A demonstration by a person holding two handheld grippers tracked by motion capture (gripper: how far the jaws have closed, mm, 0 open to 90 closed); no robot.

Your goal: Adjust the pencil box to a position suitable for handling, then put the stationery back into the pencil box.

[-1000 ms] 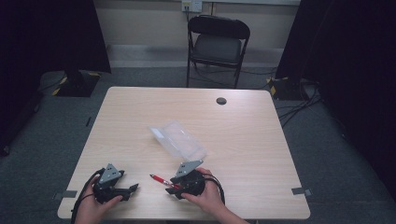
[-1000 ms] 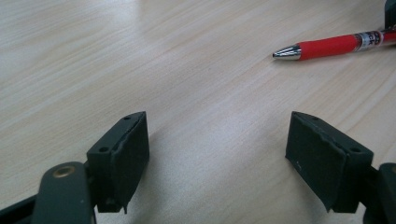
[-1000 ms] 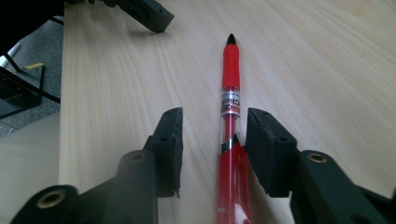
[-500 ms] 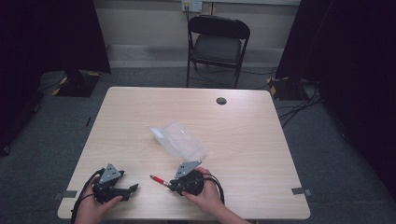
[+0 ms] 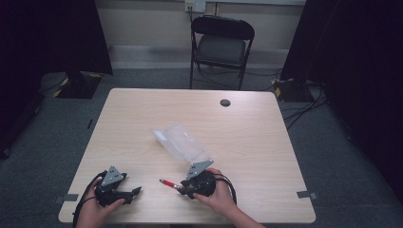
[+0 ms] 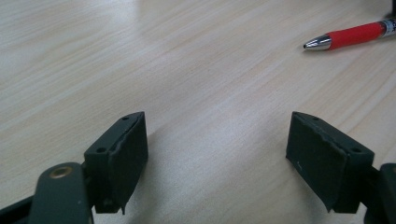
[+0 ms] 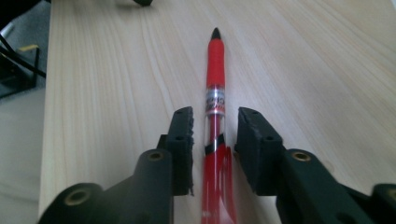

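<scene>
red pen (image 7: 215, 93): lies flat on the tabletop (image 5: 142, 123), near the front edge, just in front of the clear plastic bag (image 5: 183, 142); its tip points toward the left gripper (image 5: 135, 191). right gripper (image 7: 215, 135): jaws straddle the pen's clear mid-section, one on each side, with a narrow gap showing on both sides, so not yet clamped; the pen appears to rest on the wood rather than hang lifted. left gripper: well to the left of the pen, jaws wide apart and empty, low over bare wood. plastic bag: flat, untouched, behind the pen. progress, as judged: approach and alignment done; closing on the pen, lifting it and presumably carrying it to the bag all remain.
</scene>
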